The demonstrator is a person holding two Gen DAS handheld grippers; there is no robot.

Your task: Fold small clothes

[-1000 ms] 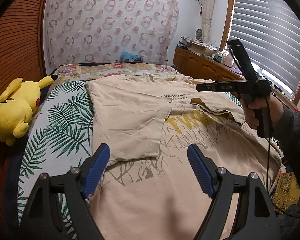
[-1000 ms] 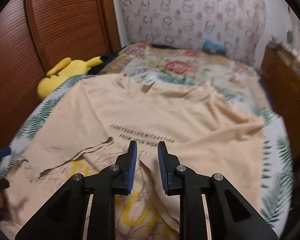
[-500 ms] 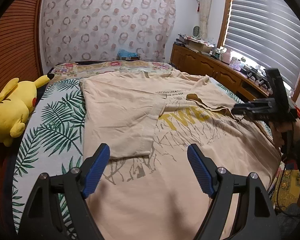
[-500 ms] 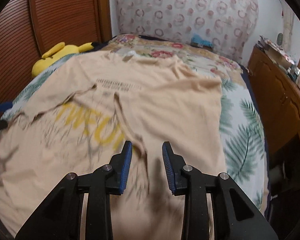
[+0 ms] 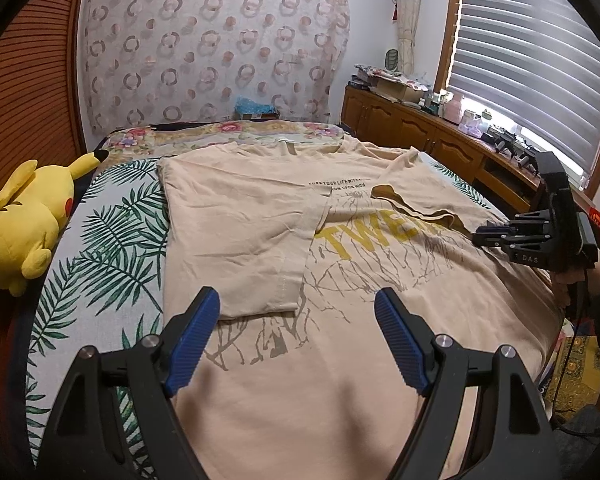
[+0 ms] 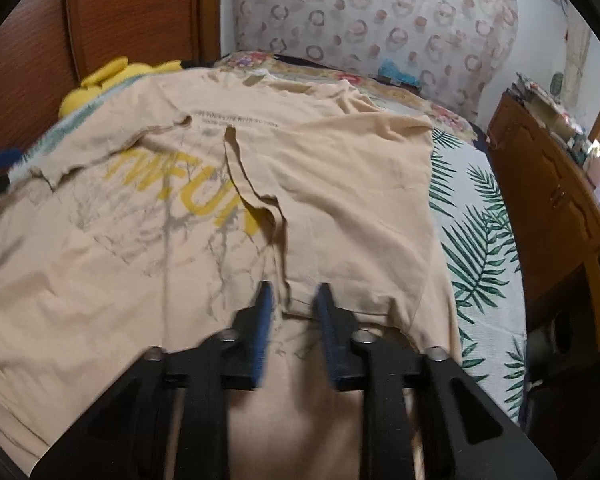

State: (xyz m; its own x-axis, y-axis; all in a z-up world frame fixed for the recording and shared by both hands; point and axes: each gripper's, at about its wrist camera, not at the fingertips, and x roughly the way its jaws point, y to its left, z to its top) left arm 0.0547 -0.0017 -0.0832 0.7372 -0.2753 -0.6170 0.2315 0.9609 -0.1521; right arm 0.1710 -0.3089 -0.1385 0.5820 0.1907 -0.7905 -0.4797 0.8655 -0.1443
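The right tool (image 6: pixel 290 304), low in the middle of the right wrist view, is closing, its blue pads a narrow gap apart with the loose hem of the folded-in right sleeve (image 6: pixel 340 216) lying between them; the picture is blurred there, so whether the pads already pinch the cloth I cannot tell. The left tool (image 5: pixel 298 336), at the bottom of the left wrist view, stands wide open and holds nothing, its pads hovering over the lower half of the beige T-shirt (image 5: pixel 300 380).

The T-shirt lies spread flat on the bed (image 5: pixel 100 240), filling the middle of both frames, its left sleeve (image 5: pixel 236 240) already turned in over the yellow lettering. The right side looks folded in too, but rumpled along its edge.

To do this step well, I would judge the right tool should take only the top layer at the hem, not the body cloth beneath, then draw it flat so its edge runs straight and matches the left fold. The open left tool could press down near the middle to stop the shirt sliding. The yellow plush toy (image 5: pixel 24 220), at the left edge, is well clear
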